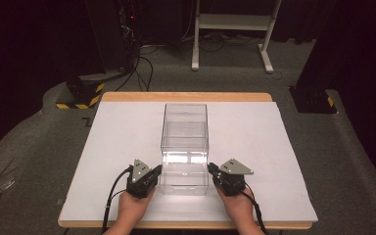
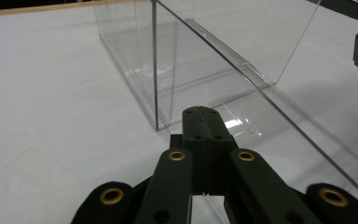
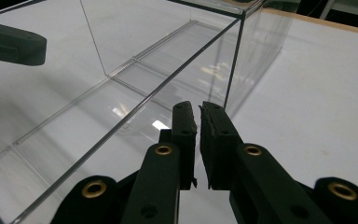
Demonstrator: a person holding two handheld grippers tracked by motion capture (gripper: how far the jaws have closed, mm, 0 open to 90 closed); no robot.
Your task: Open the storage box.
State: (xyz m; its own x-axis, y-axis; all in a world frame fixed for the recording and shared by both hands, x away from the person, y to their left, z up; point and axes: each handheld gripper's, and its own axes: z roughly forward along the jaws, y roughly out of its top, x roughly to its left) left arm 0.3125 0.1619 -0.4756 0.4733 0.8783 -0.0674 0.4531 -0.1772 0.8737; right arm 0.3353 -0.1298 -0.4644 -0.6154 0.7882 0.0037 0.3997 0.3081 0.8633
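High view alone shows the whole clear plastic box (image 1: 185,147) on the table (image 1: 112,142) between both grippers, while left gripper (image 2: 200,112) and right gripper (image 3: 198,108), jaws closed and empty, flank its near corners.

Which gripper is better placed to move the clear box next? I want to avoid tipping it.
Neither clearly: the left gripper and right gripper flank the clear box evenly, both shut at its near corners.
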